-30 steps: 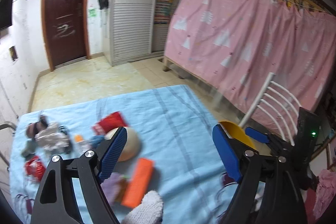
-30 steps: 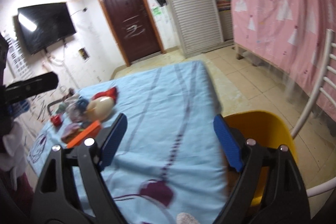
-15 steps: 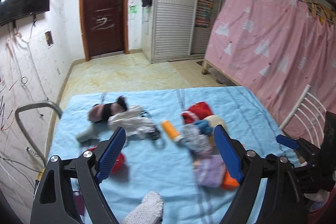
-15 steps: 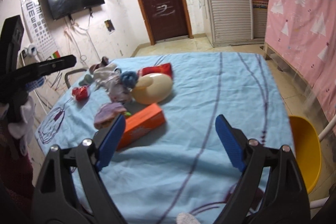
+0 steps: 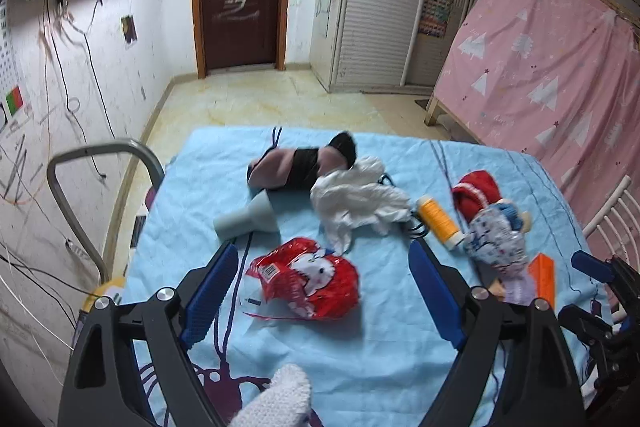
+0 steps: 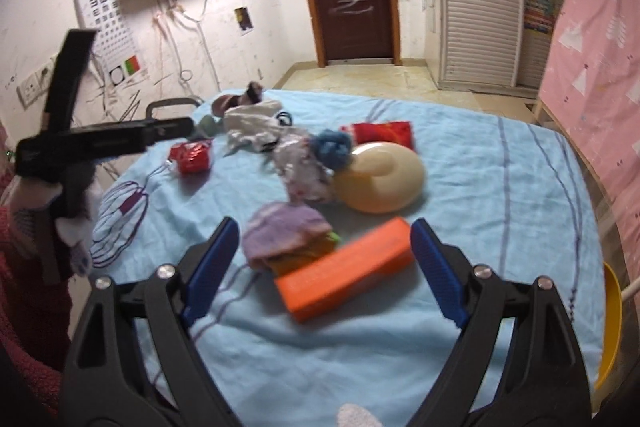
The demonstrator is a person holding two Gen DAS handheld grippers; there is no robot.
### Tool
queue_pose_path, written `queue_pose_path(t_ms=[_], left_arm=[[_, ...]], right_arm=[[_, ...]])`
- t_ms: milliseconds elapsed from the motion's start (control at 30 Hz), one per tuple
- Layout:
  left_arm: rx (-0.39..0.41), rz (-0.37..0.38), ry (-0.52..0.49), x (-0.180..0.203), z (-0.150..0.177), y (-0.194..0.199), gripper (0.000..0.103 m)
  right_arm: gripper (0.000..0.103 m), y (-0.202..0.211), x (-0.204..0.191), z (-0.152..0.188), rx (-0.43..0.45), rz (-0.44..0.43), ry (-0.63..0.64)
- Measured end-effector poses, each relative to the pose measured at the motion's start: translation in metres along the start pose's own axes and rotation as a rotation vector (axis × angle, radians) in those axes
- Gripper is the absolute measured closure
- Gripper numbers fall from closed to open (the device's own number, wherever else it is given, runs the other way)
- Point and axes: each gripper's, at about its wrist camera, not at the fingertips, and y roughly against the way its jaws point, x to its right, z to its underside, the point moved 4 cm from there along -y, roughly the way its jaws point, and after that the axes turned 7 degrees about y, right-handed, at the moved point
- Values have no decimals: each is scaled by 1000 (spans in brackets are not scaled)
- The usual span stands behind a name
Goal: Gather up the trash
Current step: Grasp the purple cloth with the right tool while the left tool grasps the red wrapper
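Trash litters the blue tabletop [image 5: 400,347]: a red wrapper [image 5: 308,283] lies between the left gripper's [image 5: 322,291] spread jaws. An orange box [image 6: 346,269] sits between the right gripper's [image 6: 320,267] jaws, also apart.

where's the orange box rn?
Right wrist view: the orange box lies on the blue tablecloth between the open right gripper fingers, beside the purple cloth, below the cream bowl.

Your left gripper [image 5: 322,287]: jaws wide apart, holding nothing
Between its fingers: red foil wrapper [image 5: 310,281] on the blue cloth [image 5: 392,347]
Beyond: white plastic bag [image 5: 356,201], orange bottle [image 5: 438,221], grey funnel-shaped piece [image 5: 248,219]
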Motion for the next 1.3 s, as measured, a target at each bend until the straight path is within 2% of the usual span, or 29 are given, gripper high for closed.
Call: queue_pose_path(t_ms=[467,533,633,667,733,800,867,1000,1133,1300], left_arm=[[-68,12,-23,-1,13,-35,25],[-66,9,-28,0,14,-36,38],[-66,10,-38,2,16,-35,48],[-61,9,-43,3,16,-35,50],[-41,2,-56,6,17,-31,63],[-35,8,-60,9,17,-28,68],[-29,4,-65,11,18,-25,73],[-11,1,-70,15,17,-15,81],[13,8,-77,18,14,1,83],[39,4,-74,17,10,17,83]], right_arm=[[20,-39,-37,-7,-100,-13,115],[29,-42,-38,-6,-118,-8,119],[40,-45,-37,-4,-137,-4,117],[46,-46,-37,-3,-144,-1,121],[56,-47,-38,-1,-156,4,129],[69,-47,-38,-1,-157,6,131],[74,-42,-37,-1,-138,8,127],[76,-29,-41,-2,-97,-21,118],[75,-15,-46,-6,-56,-62,108],[75,3,-41,-7,-11,-50,92]])
